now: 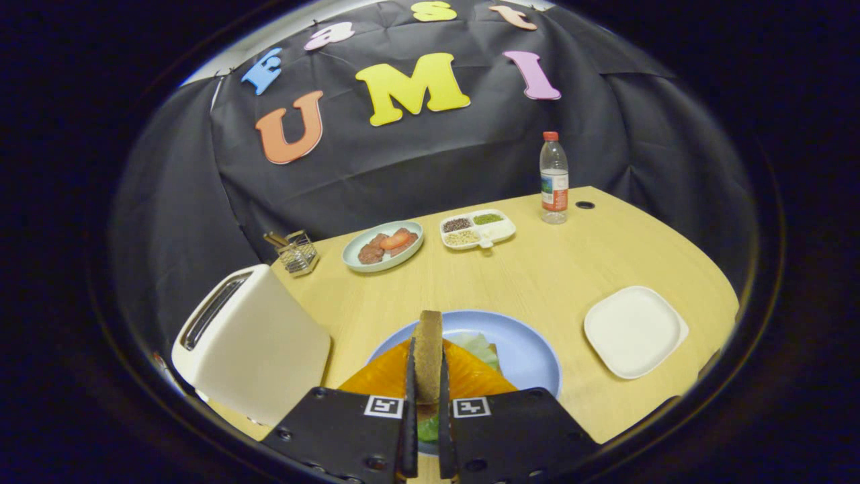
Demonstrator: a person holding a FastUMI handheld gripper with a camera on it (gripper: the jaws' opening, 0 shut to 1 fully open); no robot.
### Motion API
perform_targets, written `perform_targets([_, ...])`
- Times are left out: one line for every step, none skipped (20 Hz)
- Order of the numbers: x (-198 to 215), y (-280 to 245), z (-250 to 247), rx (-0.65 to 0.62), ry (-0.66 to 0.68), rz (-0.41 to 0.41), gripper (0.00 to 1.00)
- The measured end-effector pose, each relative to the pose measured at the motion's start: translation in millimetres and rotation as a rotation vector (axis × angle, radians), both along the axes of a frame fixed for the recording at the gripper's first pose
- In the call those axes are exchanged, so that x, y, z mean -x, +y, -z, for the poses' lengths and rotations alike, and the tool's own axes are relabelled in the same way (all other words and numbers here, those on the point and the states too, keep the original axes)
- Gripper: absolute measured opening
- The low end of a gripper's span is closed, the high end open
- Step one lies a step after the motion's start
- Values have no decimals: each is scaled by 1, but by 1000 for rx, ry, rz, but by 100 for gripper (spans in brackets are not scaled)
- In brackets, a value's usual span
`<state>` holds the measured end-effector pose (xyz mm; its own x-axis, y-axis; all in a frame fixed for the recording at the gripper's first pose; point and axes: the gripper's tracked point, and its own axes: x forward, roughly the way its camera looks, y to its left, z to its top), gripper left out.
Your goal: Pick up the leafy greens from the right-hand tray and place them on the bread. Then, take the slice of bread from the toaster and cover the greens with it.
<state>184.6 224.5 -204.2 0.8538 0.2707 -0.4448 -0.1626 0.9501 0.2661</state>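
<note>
My gripper [427, 376] is shut on a brown slice of bread [428, 349], held on edge between both fingers. It hangs over the blue plate [524, 349]. On that plate lie an orange sheet-like piece [470, 380] and pale leafy greens [480, 344], with more green showing under the fingers. The white toaster [252, 343] stands just left of the fingers, its slot facing up. The white square tray [635, 331] sits to the right of the blue plate with nothing on it.
Beyond the blue plate are a pale green plate with meat and tomato pieces [383, 246], a divided dish of grains [478, 229], a wire holder [295, 253] and a water bottle [553, 178]. The wooden table [551, 269] ends close on the right.
</note>
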Motion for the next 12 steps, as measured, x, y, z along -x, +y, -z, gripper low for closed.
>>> perform_targets([0, -2, 1, -28, 4, -17, 12])
perform_targets([0, -5, 3, -58, 10, -30, 12])
perform_targets([-1, -9, 4, -88, 12, -38, 12])
perform_targets([-2, -15, 7, -104, 15, -38, 12])
perform_targets([-4, -21, 13, -110, 21, -30, 12])
perform_targets([-6, -26, 22, -112, 35, -27, 15])
perform_targets([-6, -30, 29, -119, 47, -25, 17])
perform_targets([-6, -32, 35, -125, 58, -27, 17])
perform_targets([-8, -37, 40, -125, 55, -19, 17])
perform_targets([-10, -39, 43, -125, 44, -22, 24])
perform_targets([-8, -39, 45, -128, 42, -33, 30])
perform_targets([-8, -41, 48, -124, 39, -37, 30])
